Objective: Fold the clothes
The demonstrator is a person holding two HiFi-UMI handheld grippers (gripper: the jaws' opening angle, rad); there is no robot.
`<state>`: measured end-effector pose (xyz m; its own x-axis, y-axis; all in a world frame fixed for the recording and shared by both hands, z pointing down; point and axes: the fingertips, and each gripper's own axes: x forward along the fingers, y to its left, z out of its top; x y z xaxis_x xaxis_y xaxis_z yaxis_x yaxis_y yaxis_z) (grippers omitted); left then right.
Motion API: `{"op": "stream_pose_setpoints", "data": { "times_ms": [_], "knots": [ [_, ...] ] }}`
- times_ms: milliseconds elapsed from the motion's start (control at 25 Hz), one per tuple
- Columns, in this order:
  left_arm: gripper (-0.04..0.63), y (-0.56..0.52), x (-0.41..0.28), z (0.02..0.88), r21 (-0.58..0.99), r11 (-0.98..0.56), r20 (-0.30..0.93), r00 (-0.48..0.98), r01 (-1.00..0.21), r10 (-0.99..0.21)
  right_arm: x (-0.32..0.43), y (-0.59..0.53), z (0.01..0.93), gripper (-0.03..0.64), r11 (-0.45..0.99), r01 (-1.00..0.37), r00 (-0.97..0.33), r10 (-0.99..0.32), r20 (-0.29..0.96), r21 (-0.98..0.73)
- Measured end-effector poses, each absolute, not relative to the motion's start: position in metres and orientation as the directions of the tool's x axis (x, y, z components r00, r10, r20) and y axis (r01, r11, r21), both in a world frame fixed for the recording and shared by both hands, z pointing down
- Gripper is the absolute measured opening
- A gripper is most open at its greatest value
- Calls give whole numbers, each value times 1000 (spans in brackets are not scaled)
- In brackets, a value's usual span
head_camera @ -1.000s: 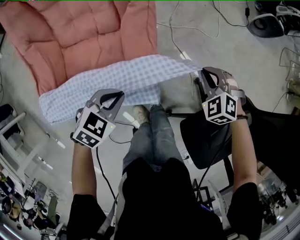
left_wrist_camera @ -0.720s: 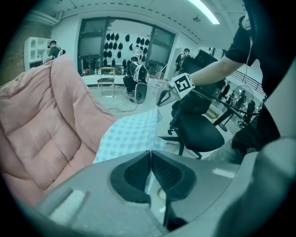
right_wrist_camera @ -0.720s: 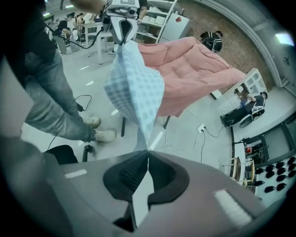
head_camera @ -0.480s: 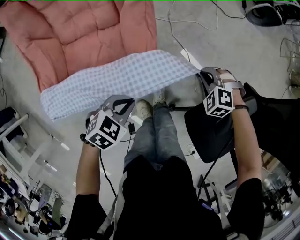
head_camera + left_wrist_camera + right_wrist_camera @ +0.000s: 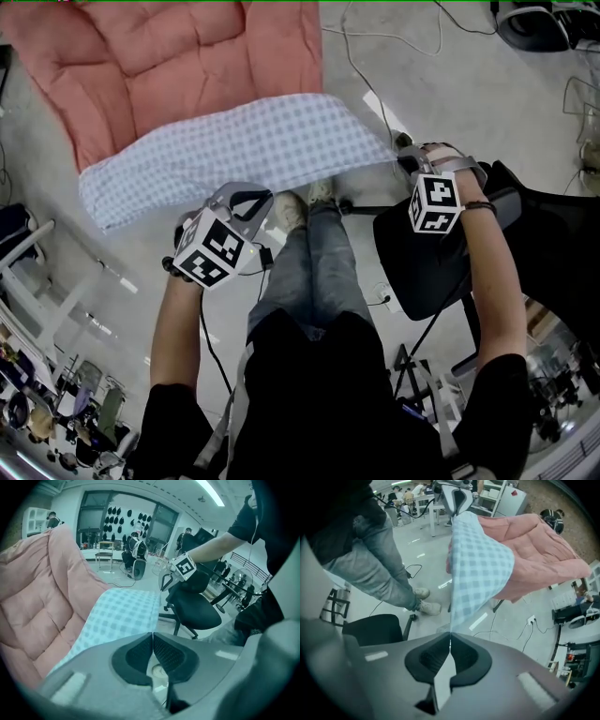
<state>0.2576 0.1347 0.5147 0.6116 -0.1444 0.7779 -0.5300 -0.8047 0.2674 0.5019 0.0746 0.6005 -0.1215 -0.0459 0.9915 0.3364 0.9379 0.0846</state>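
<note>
Left gripper (image 5: 153,634): jaws clamped on light-blue checked fabric cloth (image 5: 234,150) edge | right gripper (image 5: 450,634): pinching same cloth | pink quilted cushion (image 5: 159,56) beyond both.

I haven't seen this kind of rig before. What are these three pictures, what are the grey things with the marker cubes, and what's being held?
There is no robot here. A person stands with a hand-held two-jaw gripper in each hand, and the marker cubes are part of those grippers. The head view comes from a camera on the person's head, looking steeply down. Each of the other two views comes from a camera on one gripper, looking along its jaws. The left gripper and right gripper are both shut on the near edge of one checked cloth, which hangs between them. The cloth's far part lies on a pink quilt. A black chair stands by the right arm.
</note>
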Motion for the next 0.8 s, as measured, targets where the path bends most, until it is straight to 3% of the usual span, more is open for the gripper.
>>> {"op": "stream_pose_setpoints", "data": {
  "times_ms": [120, 200, 280, 600, 800],
  "knots": [
    [52, 139, 261, 524, 269, -810, 788, 603, -521, -126, 513, 84, 615, 11, 946, 319, -79, -27, 997, 51],
    [98, 139, 261, 529, 276, -806, 787, 605, -523, -123, 522, 87, 621, 115, 954, 299, -45, 4, 999, 10],
    [109, 140, 259, 531, 281, -799, 785, 606, -532, -128, 522, 88, 621, 169, 965, 260, -55, 30, 998, -15],
    [120, 138, 248, 527, 275, -785, 785, 601, -556, -150, 506, 80, 611, 167, 976, 217, -124, -7, 992, 34],
    [121, 125, 234, 509, 248, -743, 781, 582, -622, -226, 475, 59, 574, 165, 990, 103, -271, -67, 960, 99]
  ]
}}
